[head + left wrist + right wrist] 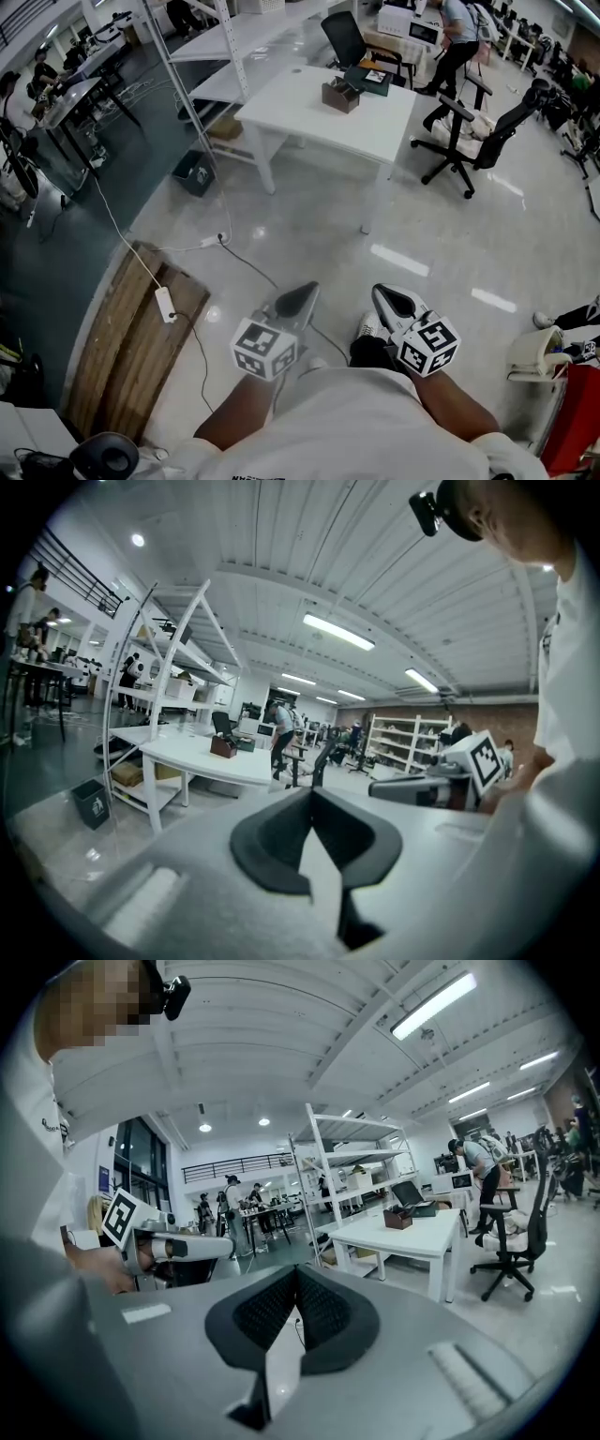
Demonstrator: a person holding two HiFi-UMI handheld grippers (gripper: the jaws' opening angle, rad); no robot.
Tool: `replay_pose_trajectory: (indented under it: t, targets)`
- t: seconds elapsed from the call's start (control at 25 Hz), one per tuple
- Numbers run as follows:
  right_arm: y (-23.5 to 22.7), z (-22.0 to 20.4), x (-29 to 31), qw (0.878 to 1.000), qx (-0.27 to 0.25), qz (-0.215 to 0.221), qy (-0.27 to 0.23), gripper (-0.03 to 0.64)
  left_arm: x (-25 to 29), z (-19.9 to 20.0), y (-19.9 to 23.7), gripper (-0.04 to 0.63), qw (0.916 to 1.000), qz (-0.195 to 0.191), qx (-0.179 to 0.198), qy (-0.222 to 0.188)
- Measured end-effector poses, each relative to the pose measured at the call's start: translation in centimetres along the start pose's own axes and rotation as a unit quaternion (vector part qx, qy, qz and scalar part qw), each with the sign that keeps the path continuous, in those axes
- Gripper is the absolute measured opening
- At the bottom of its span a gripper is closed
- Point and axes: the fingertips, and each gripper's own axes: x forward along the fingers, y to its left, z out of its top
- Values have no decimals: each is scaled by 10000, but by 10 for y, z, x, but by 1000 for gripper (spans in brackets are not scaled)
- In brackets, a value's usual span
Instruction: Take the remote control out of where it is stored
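Observation:
A small brown box [340,95] stands on the white table [309,112] across the room; it also shows in the left gripper view [223,747] and the right gripper view [397,1219]. No remote control can be made out at this distance. My left gripper [302,295] [311,794] and right gripper [389,298] [297,1269] are held side by side close to the person's body, far from the table. Both point roughly level toward it. The jaws of each meet at the tips with nothing between them.
A black office chair [473,131] stands right of the table and another [347,37] behind it, where a person [455,33] walks. A white shelf rack [220,56] rises at the left. A wooden pallet [131,347], a power strip [166,305] with cable and a dark bin [195,173] lie on the floor.

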Motion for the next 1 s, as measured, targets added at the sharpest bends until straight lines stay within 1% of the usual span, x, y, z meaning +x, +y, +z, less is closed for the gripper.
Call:
replay_pose_trajectory:
  t: [0.16,0.36,0.64,0.8,1.0]
  targets:
    - [-10,3,11,10000,75,17,19,6,7,0,10,3,10000,51,-53,40]
    - [-25,12,41,9996,-26,266,72,6,30,5,30,3,9998,132,-73,94]
    - [-79,44,91,9990,-63,434,0,6,86,30,72,3,9995,276,-39,118]
    - [-120,62,115,9988,-123,467,-70,6,126,43,95,3,9994,342,-92,65]
    - [-167,82,133,9987,-72,485,-103,6,173,64,113,3,9991,393,-134,77]
